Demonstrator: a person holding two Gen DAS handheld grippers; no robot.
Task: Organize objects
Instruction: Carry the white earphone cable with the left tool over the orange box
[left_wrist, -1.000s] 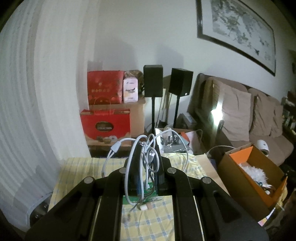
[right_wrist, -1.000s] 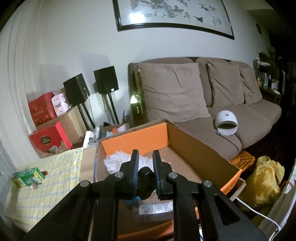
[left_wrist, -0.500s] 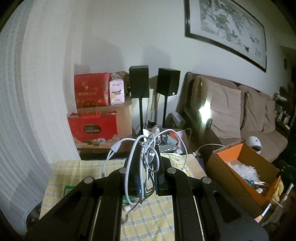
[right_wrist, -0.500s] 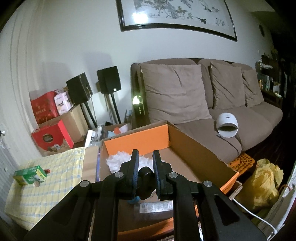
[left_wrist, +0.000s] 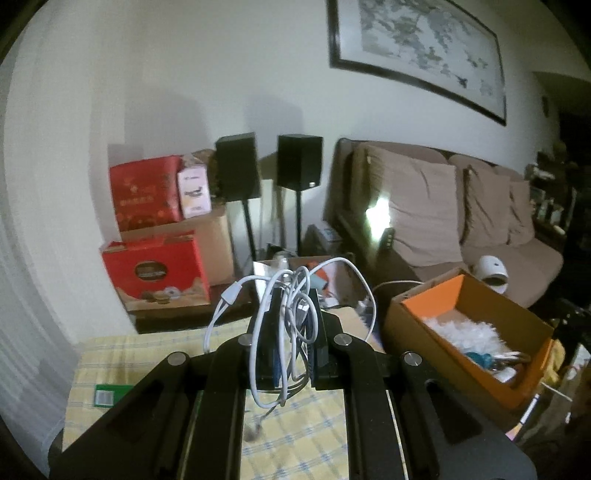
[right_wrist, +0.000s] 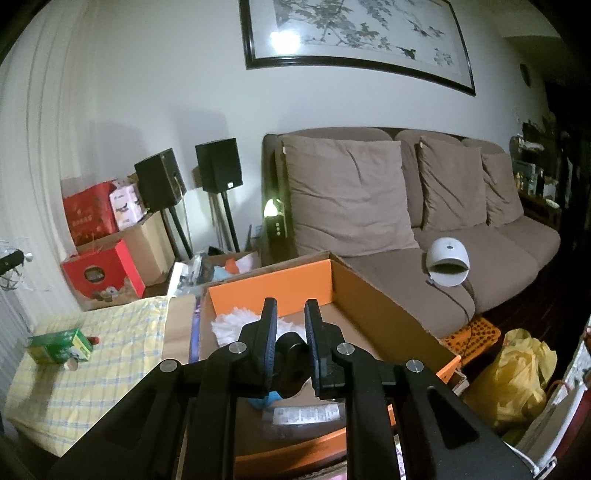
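1. Left wrist view: the left gripper (left_wrist: 289, 332) has its jaws clamped on a tangled white charging cable (left_wrist: 291, 317), held above the checked table (left_wrist: 295, 443).
2. Ahead and to the right of those jaws sits the orange box (left_wrist: 476, 332), likely the drop-off.
3. The right gripper (right_wrist: 291, 328), jaws clamped on a black knob-like object (right_wrist: 291, 347), hovers over that box (right_wrist: 269, 284).
4. Next, I'd guess: carry the cable over the box, then let go.

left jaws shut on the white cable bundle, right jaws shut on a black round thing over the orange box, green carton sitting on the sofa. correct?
One thing is off: the green carton is not on the sofa. The right wrist view shows it on the yellow checked cloth, left of the orange box. The rest holds: the left gripper is shut on the white cable bundle, the right gripper on the black round thing.
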